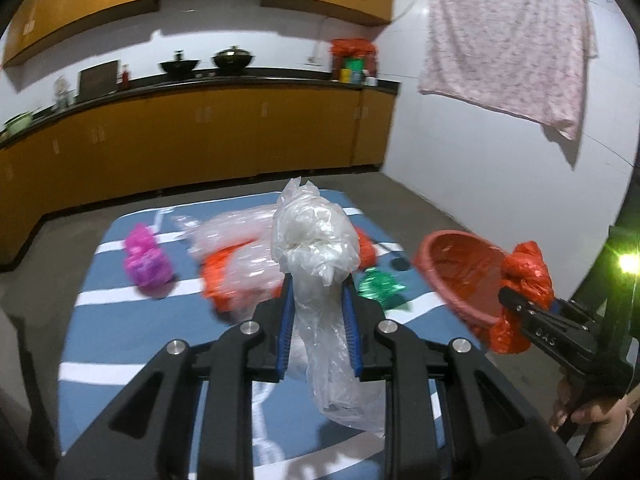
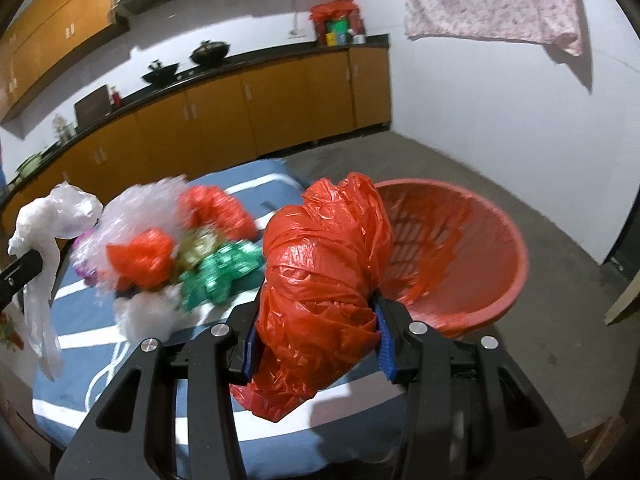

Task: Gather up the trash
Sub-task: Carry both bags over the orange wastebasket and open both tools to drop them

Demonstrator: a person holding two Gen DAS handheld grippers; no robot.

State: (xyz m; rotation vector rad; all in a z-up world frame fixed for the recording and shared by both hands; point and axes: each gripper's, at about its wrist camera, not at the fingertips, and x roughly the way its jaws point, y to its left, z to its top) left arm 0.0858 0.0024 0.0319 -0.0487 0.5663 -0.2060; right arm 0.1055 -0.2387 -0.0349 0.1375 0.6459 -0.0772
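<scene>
Left gripper [image 1: 318, 296] pinching a crumpled clear plastic bag [image 1: 316, 240], lifted above the blue striped cloth [image 1: 120, 320]. Right gripper [image 2: 318, 312] clamped on a wrinkled red plastic bag [image 2: 320, 272], just beside the red basket [image 2: 500, 240].

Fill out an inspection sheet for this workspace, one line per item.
Surface: blue white-striped mat on the floor.
Job's things: red basket beside the mat; crumpled wrappers in a pile on it.
Clutter: pink wrapper lying apart.
Grippers: left gripper shut on clear plastic bag; right gripper shut on red plastic bag.
Cables: nothing seen.
Surroundings: kitchen cabinets, hanging cloth.
</scene>
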